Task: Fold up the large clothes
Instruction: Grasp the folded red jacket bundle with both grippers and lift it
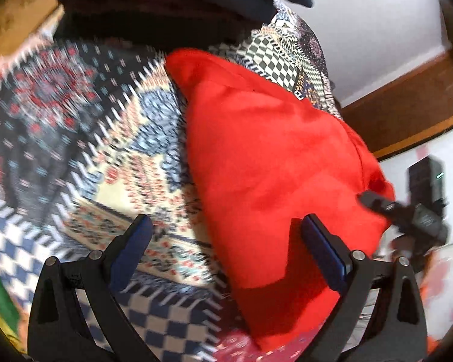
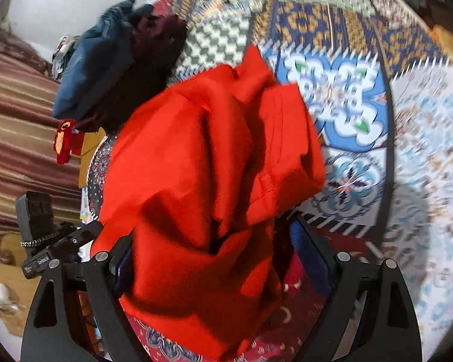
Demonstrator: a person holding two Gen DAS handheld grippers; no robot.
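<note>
The left gripper (image 1: 226,241) is open over the patterned sheet (image 1: 84,138), holding nothing. The red garment (image 1: 271,163) lies bunched on the sheet to its right. The right gripper (image 2: 214,259) stands wide, red cloth between its fingers (image 2: 311,250); a grip cannot be told.

garment (image 2: 202,163) on bedspread (image 2: 347,105), clothes pile (image 2: 105,60) behind.

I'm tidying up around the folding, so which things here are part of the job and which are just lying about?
Part of the job:
- red garment
- left claw
- right claw

Lying about:
- patterned bedspread
- pile of dark clothes
- red soft toy
</note>
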